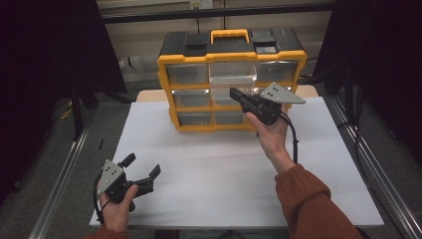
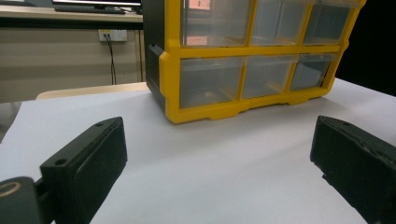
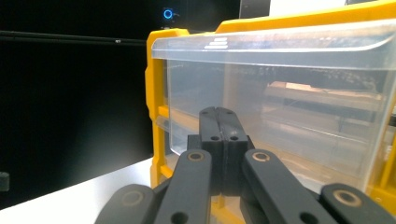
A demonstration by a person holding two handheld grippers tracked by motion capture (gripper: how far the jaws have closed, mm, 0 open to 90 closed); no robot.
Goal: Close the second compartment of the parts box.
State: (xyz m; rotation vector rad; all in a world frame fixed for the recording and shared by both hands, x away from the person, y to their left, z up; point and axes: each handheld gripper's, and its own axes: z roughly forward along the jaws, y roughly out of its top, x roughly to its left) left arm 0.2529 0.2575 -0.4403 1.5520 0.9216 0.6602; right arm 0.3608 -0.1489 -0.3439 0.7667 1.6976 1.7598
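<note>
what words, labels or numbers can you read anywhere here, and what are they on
No readable text in any view.
Drawer organizer: an orange tag behind a top drawer in the left gripper view, too blurred to read.
Clear drawer: embossed stripes on its lip, not letters.
Wall label: too small.

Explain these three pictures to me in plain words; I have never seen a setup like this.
No robot here: a person holds hand-operated tongs, one in each hand. The high view looks down from above the person's side of the table. The other two pictures come from small cameras riding on each tool, looking along its black jaws. On the white table surface stands a yellow and black drawer cabinet with clear plastic drawers. The left tongs rest low near the table's front edge, jaws spread wide, holding nothing. The right tongs are raised with jaws pressed together, pointing close at a clear drawer; nothing shows between them.
</note>
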